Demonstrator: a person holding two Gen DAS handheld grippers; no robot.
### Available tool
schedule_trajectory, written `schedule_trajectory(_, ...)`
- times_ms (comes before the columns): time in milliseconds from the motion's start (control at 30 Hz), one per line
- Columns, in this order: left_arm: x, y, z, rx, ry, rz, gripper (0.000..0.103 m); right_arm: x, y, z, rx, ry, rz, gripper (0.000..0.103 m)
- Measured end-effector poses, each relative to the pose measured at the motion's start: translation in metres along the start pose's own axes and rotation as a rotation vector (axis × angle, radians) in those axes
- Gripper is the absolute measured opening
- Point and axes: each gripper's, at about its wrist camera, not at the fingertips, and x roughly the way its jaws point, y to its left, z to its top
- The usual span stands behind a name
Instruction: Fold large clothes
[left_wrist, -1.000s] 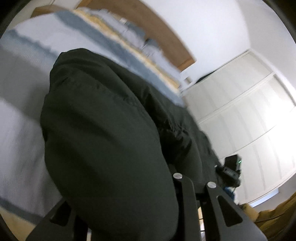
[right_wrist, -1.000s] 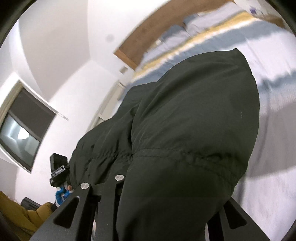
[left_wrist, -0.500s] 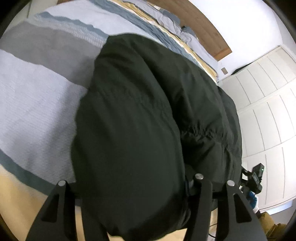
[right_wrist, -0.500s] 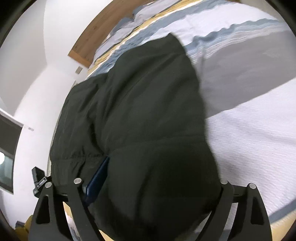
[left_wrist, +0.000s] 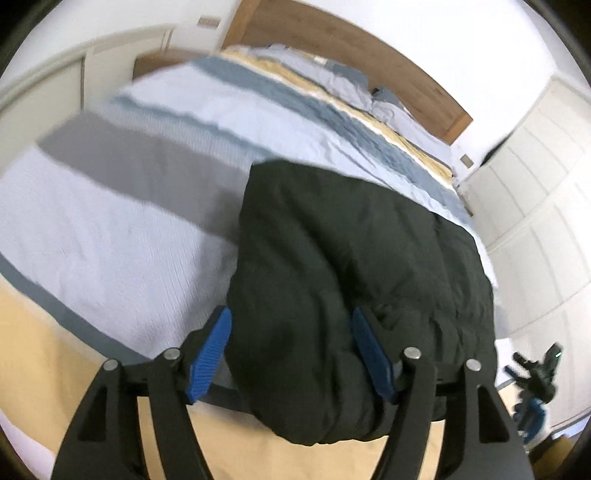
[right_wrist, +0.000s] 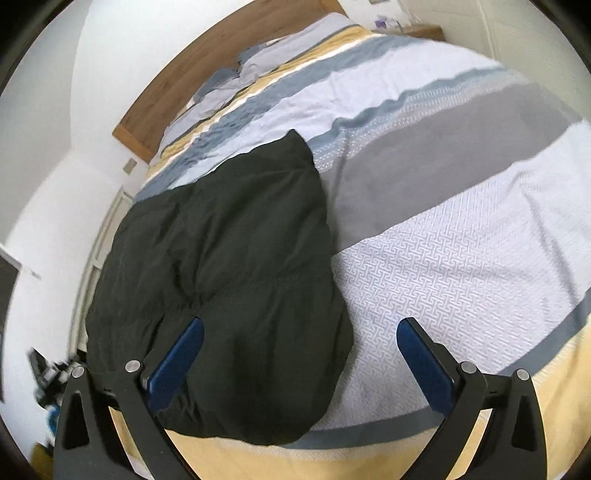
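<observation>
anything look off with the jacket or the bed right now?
Nothing stands out. The dark jacket lies folded on the striped bedspread, its near end bulging at the yellow foot band. Left tongs and right tongs are open, jaws just widened, pads off the fabric.

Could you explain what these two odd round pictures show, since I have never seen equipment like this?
There is no robot here. A person holds a two-fingered tool in each hand, and each tool carries a wide-angle camera looking along its fingers, which bends the room into a circle. One picture comes from the left gripper, the other from the right gripper; the black arms with blue pads at the bottom are their jaws. Both look down at a bed with a striped bedspread, on which a dark padded jacket lies folded over. Both sets of jaws have just been opening. The left ones straddle the jacket's near end and seem no longer to squeeze it; the right ones stand wide, holding nothing.
</observation>
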Motion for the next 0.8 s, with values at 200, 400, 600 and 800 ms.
schedule_trajectory(200, -0.004, -0.057, 0.007, 0.156, -0.072, 0.060, 0.077, -0.009, 0.059, -0.019, -0.115, -0.028, -0.067, 0.102)
schedule_trajectory(400, 0.010, -0.103, -0.015, 0.255, -0.083, 0.118, 0.081, -0.017, 0.108, -0.044, -0.153, -0.104, -0.159, 0.102)
schedule_trajectory(600, 0.028, -0.140, -0.052, 0.266, -0.114, 0.146, 0.081, -0.007, 0.133, -0.074, -0.271, -0.165, -0.242, 0.102)
schedule_trajectory(800, 0.039, -0.172, -0.107, 0.235, -0.212, 0.269, 0.081, 0.013, 0.130, -0.102, -0.353, -0.206, -0.176, 0.102)
